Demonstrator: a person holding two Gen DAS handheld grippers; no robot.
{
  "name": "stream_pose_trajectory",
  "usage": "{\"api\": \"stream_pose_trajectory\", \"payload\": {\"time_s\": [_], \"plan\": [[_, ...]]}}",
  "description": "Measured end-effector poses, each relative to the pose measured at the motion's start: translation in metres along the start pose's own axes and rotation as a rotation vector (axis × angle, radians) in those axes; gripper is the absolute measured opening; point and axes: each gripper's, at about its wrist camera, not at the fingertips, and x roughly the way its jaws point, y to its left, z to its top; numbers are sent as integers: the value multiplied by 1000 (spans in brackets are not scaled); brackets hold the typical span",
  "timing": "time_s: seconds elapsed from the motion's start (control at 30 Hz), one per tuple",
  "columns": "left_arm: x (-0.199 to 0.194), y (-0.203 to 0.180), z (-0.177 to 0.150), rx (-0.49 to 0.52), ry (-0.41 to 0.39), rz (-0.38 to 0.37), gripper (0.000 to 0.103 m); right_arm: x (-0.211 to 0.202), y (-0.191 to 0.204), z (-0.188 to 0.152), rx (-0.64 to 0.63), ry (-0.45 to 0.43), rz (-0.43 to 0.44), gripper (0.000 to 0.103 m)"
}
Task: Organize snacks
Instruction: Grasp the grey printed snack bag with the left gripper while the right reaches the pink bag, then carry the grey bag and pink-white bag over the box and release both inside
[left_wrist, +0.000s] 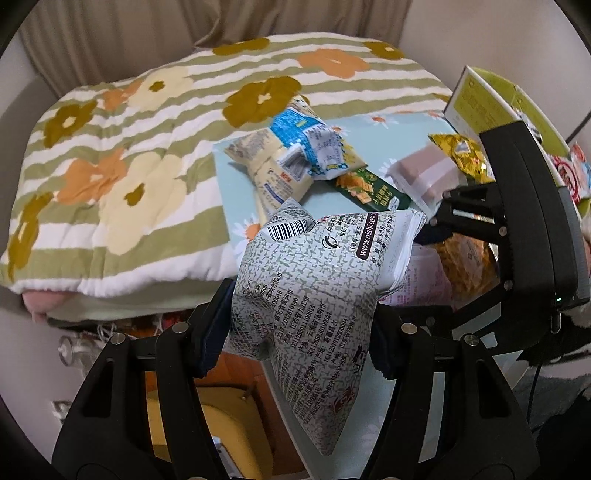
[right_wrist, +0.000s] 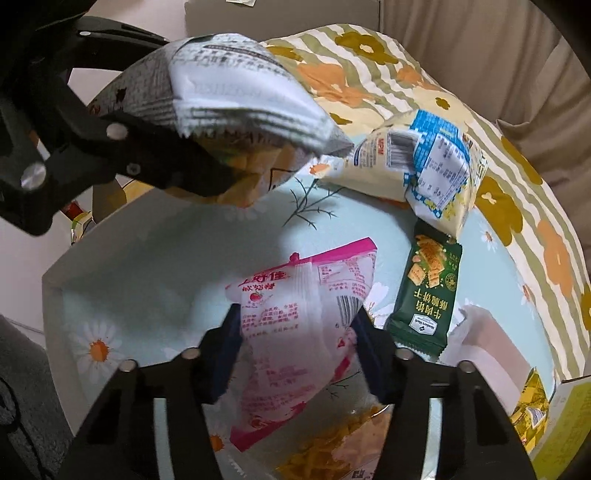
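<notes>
My left gripper (left_wrist: 299, 332) is shut on a grey-and-white snack bag (left_wrist: 314, 288) and holds it above the pale blue daisy-print table (left_wrist: 236, 184). The same bag (right_wrist: 240, 99) hangs at the upper left of the right wrist view, with the left gripper's fingers (right_wrist: 122, 155) around it. My right gripper (right_wrist: 295, 343) is shut on a pink-and-white snack bag (right_wrist: 295, 306) low over the table (right_wrist: 155, 251). The right gripper (left_wrist: 436, 225) also shows at the right of the left wrist view. A cream-and-blue bag (left_wrist: 291, 155), a dark green cracker pack (left_wrist: 369, 188) and a pinkish wrapped bar (left_wrist: 424, 170) lie on the table.
A yellow-green carton (left_wrist: 491, 99) stands at the table's right, with a yellow foil pack (left_wrist: 461, 155) beside it. An orange snack bag (right_wrist: 343, 450) lies under my right gripper. A flower-striped quilt (left_wrist: 110, 166) covers the bed behind the table.
</notes>
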Motion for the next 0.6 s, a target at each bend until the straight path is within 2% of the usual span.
{"api": "stream_pose_trajectory", "payload": {"time_s": [0.1,0.3,0.37,0.6], "plan": [[-16,5,2,-38,-24,0,60,-15,0,3,33,-31,4,47],[-50,5,11,-43,-82,27,60,-59,-4,7,136,-107,-10,46],[-62,2,17,-36,-105,37,60,-75,-7,5,175,-122,-30,46],[-95,-25,52,29,-204,-8,60,-143,-28,-14,367,-194,-104,46]]}}
